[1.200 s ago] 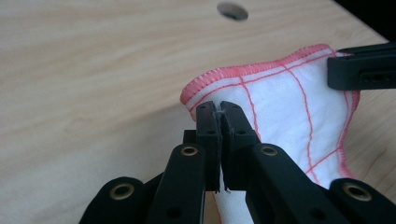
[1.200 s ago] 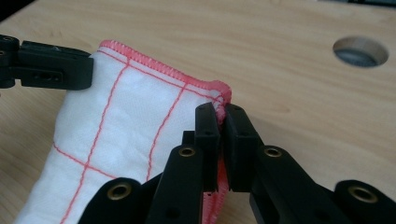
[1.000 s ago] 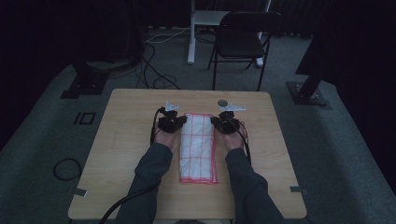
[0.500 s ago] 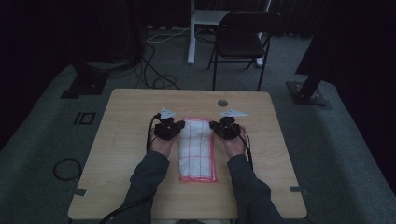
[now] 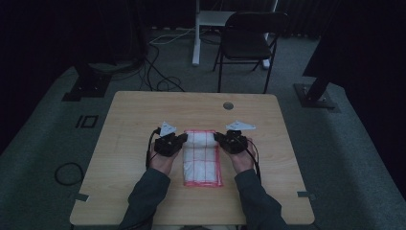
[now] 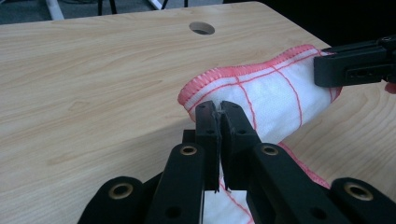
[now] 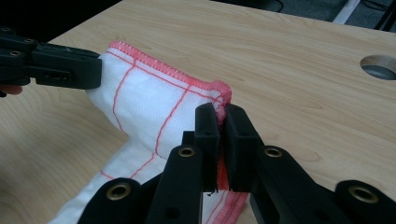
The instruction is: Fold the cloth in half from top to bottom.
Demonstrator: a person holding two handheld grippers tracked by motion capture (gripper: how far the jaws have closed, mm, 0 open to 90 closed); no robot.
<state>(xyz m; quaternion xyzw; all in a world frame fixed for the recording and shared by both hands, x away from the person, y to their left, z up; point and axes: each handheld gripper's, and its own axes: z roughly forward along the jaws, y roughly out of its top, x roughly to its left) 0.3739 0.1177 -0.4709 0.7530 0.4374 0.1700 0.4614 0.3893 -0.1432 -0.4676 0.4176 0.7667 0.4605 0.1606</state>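
- Left claw (image 6: 219, 108) pinches the cloth's (image 6: 275, 98) near-left corner, lifted off the tabletop (image 6: 93, 74).
- Right claw (image 7: 221, 111) pinches its opposite corner.
- No readable writing.

We see a bare wooden surface (image 5: 143, 120) with a round cable hole (image 5: 228, 105) at one o'clock, a black folding chair (image 5: 249, 40) beyond at twelve, and cables (image 5: 160, 72) on the floor at eleven.
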